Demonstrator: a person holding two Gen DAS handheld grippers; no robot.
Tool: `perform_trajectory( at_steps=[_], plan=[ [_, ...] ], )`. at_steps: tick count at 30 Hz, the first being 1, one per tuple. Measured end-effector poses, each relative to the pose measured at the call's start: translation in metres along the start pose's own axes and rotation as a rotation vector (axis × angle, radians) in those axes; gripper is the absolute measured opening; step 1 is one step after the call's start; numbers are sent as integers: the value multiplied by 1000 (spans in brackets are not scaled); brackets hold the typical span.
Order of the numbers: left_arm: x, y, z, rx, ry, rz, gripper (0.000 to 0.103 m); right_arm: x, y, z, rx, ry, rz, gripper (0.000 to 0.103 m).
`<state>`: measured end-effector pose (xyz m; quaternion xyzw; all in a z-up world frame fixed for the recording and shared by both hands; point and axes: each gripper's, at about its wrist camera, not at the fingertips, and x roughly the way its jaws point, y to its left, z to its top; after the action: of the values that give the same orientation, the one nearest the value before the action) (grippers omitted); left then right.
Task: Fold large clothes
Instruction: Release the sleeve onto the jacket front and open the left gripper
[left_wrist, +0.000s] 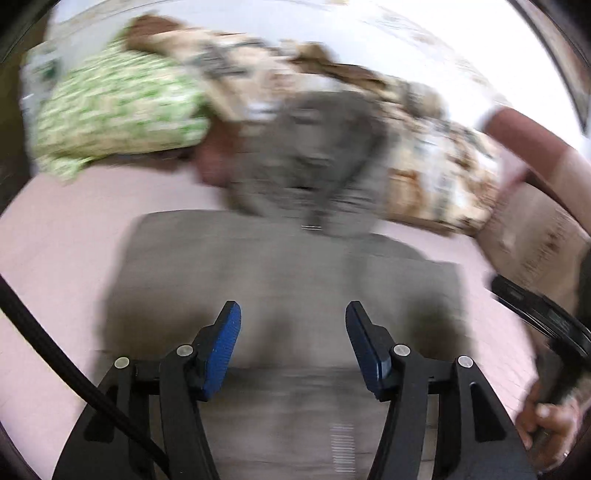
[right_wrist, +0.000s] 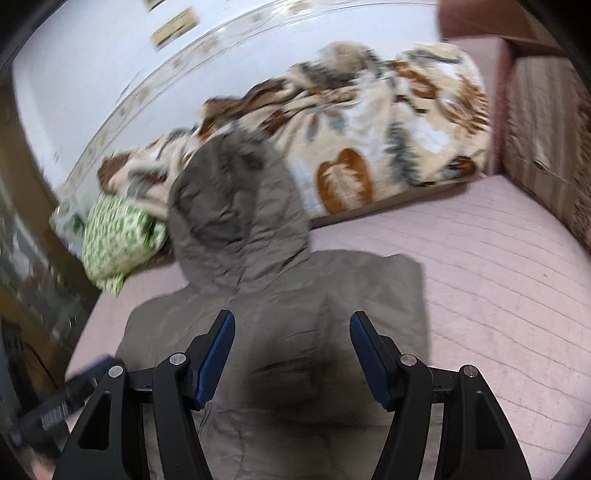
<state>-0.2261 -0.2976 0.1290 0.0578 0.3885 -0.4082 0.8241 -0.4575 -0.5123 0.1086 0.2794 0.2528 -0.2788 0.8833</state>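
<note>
A grey-brown hooded jacket (right_wrist: 295, 288) lies spread flat on the pink bed sheet (right_wrist: 498, 277), its hood (right_wrist: 236, 195) pointing away toward the bedding. My right gripper (right_wrist: 292, 315) hovers over the jacket's upper back, open, with nothing between its blue pads. The left wrist view is motion-blurred. In it the jacket (left_wrist: 288, 266) fills the middle and my left gripper (left_wrist: 293, 308) hangs above it, jaws apart and empty. A hand (left_wrist: 546, 417) at the lower right of that view holds the other gripper's black body.
A rolled leaf-patterned blanket (right_wrist: 369, 122) lies along the far side of the bed behind the hood. A green-and-white pillow (right_wrist: 118, 236) sits left of the hood. A patterned bed end (right_wrist: 546, 129) rises at the right, and dark wooden furniture (right_wrist: 29, 221) stands at the left.
</note>
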Motion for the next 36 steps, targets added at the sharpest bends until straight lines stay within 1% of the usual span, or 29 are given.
perform_trajectory(
  at_steps=[1,3,5,7,9,11,14,17,20,24,25,27,29,30,32,33,34,36],
  plan=[
    [4,22,0,-30,6,54,58,6,7,-3,-17,14,-5,69],
    [11,47,-1,-56,15,100,58,19,17,-8,-37,41,-14,69],
    [26,68,-2,-74,38,119,58,31,22,-12,-49,64,-35,69],
    [39,78,-7,-80,53,114,58,43,26,-17,-66,85,-65,69],
    [48,83,-12,-86,70,111,58,54,28,-20,-84,106,-96,69],
    [59,84,-13,-83,116,124,59,65,28,-25,-101,131,-125,69],
    [69,84,-19,-78,137,140,61,87,24,-36,-127,194,-194,69],
    [75,82,-21,-42,165,165,63,108,14,-48,-105,271,-201,72],
    [78,83,-22,-31,164,170,65,116,11,-50,-107,290,-215,74],
    [63,85,-17,-53,124,155,64,113,12,-47,-98,288,-226,74],
    [52,84,-14,-70,85,134,64,109,14,-45,-97,278,-233,74],
    [37,78,-9,-69,31,104,64,97,22,-40,-105,234,-236,74],
    [23,66,-8,-37,-39,94,64,79,38,-32,-147,154,-220,75],
    [21,59,-10,-17,-55,91,64,73,46,-30,-169,121,-213,75],
    [25,44,-16,33,-56,74,65,66,60,-30,-197,86,-176,75],
    [30,36,-21,59,-44,68,65,67,65,-32,-208,87,-154,75],
    [37,29,-26,85,-23,79,65,69,73,-37,-226,96,-133,75],
    [50,22,-34,113,14,99,65,78,80,-43,-250,122,-120,75]
  ],
)
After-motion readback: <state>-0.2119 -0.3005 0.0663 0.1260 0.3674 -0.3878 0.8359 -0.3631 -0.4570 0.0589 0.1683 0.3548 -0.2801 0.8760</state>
